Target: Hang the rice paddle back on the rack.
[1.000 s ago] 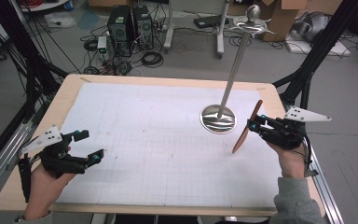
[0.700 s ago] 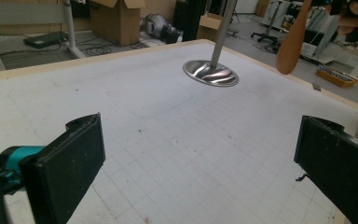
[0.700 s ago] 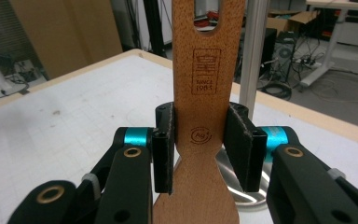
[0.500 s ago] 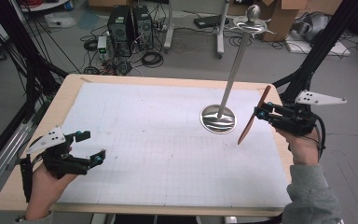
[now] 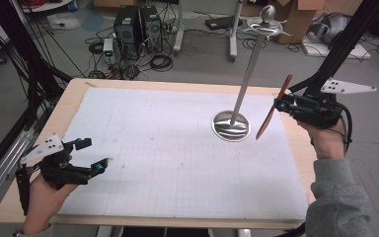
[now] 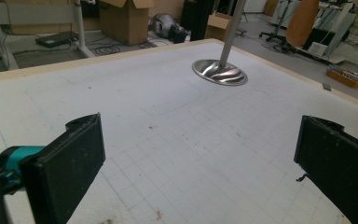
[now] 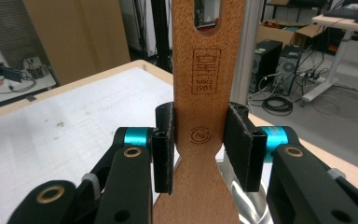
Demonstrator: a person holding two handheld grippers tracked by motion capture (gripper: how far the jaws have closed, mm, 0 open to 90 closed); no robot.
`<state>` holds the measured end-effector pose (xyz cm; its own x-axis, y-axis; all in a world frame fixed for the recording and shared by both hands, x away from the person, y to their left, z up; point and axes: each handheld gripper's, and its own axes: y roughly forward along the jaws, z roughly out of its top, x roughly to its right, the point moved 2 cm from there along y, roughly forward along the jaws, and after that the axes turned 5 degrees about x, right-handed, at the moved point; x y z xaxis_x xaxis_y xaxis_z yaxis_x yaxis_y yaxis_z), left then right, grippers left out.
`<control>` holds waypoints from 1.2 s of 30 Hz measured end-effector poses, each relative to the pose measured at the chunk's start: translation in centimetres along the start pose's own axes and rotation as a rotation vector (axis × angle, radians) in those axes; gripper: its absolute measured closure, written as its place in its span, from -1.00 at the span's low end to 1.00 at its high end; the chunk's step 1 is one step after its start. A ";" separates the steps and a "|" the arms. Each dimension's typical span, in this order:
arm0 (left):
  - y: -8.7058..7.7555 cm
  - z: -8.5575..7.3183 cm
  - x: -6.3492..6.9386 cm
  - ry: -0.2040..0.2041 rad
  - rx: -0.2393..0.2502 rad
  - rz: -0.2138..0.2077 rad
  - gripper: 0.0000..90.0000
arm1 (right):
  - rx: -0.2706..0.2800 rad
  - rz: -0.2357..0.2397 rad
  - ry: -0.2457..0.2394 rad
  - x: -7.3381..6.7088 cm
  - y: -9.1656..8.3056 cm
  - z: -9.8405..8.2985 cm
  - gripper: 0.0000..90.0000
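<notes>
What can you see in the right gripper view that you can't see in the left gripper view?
The right gripper view looks close up at a wooden spatula clamped in the right gripper, with a stamped mark and a slot in its handle. The left gripper view looks past the left gripper, its jaws wide apart with nothing between them, to the metal stand and its pole. Both look over the white gridded mat on the table.

- Wooden spatula [image 7: 200,93]: top and bottom ends cut off by the right gripper view's edges; burnt-in stamp above "SINCE 1983" too small to read.
- Metal stand [image 6: 220,72]: pole cut off by the left gripper view's top edge.
- Left tongs [image 6: 200,163]: right jaw cut off at the frame edge.
</notes>
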<state>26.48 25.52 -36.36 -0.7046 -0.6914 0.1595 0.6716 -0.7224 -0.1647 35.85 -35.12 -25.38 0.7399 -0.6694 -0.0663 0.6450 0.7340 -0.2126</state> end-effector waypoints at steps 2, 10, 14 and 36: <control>-0.3 0.1 -0.2 -0.007 0.009 0.008 -0.95 | 0.005 0.006 0.004 0.2 0.2 0.1 0.44; -1.0 0.1 -0.5 -0.012 0.017 0.016 -0.95 | 0.031 0.005 0.021 1.5 0.5 0.7 0.44; -0.8 0.0 -0.3 -0.013 0.015 0.014 -0.95 | 0.030 -0.012 0.020 2.0 0.7 1.1 0.44; -0.4 -0.3 -0.4 -0.015 -0.006 0.012 -0.95 | 0.102 -0.040 0.057 3.3 1.5 3.2 0.44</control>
<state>26.44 26.04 -36.66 -0.6931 -0.6999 0.1723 0.6782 -0.7142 -0.1728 39.90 -35.86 -22.85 0.7030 -0.7017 -0.1160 0.6919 0.7125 -0.1164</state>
